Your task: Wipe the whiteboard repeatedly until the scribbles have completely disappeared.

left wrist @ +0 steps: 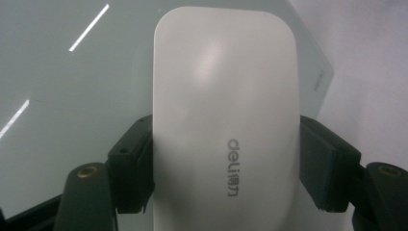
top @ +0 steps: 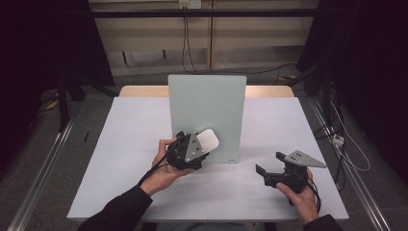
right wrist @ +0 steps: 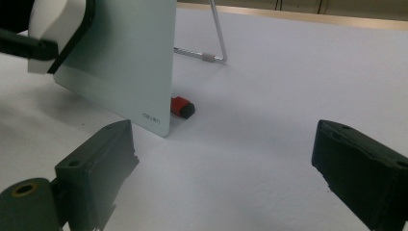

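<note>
Two grippers over a white table [top: 120, 159], with an upright pale board [top: 207, 108] as landmark. Left gripper [top: 201, 150] raised just in front of the board's lower left part, jaws clamped on the two long sides of a white eraser [top: 208, 140]; eraser lying against or just before the board face, contact not resolvable. Left hand [top: 163, 166] wrapped around the gripper body from below and left of the board, forearm in a dark sleeve [top: 120, 209] slanting up from the near table edge. In the left gripper view, eraser [left wrist: 226, 120] upright between both black pads, grey print on its lower half, board [left wrist: 72, 96] behind it. Right gripper [top: 269, 163] near the table to the right of the board's lower right corner, well apart from it, jaws spread wide with nothing between them; right hand [top: 300, 195] gripping from beneath. In the right gripper view, board [right wrist: 125, 62] propped on a wire stand [right wrist: 216, 43], small red-and-black block [right wrist: 182, 107] on the table just behind the board's bottom corner.
</note>
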`<state>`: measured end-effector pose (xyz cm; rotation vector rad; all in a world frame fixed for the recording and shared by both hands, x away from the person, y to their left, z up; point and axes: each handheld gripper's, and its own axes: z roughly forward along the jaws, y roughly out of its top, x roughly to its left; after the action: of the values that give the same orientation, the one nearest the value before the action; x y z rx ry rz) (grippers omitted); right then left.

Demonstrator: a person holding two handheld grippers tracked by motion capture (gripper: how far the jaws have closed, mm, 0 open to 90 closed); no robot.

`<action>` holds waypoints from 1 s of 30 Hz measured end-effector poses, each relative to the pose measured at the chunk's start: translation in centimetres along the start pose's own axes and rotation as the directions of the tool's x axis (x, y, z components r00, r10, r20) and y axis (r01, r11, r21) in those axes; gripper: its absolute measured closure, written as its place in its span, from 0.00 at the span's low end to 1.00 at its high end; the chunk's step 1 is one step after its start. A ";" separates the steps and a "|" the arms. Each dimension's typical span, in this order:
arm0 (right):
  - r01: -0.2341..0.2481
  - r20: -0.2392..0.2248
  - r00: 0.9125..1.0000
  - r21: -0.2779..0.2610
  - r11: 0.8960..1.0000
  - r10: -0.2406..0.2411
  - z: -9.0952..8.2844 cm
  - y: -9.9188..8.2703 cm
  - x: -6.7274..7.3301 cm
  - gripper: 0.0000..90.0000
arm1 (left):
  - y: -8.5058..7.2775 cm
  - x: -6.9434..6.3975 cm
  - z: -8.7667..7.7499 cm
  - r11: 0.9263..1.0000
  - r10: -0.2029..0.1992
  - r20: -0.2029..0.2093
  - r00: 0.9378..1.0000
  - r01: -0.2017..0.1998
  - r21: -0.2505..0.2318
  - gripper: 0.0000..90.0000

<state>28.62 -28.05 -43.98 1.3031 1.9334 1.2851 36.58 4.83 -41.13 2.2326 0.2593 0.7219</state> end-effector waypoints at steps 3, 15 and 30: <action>0.000 0.000 1.000 0.001 1.000 0.000 0.0 0.0 0.0 0.09 | -0.2 -0.4 0.2 1.000 0.004 0.014 1.000 -0.004 0.009 0.34; 0.001 0.000 1.000 0.003 1.000 -0.001 0.1 0.0 0.0 0.09 | 0.6 2.7 -1.7 0.996 -0.071 -0.061 0.996 0.067 -0.065 0.34; 0.000 0.000 1.000 0.003 1.000 0.000 0.1 0.0 0.0 0.09 | 2.0 6.4 -3.7 0.982 -0.146 -0.149 0.978 0.126 -0.140 0.34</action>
<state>28.67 -27.99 -44.01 1.3045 1.9355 1.2830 39.57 8.19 -34.96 2.0160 0.4276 0.8191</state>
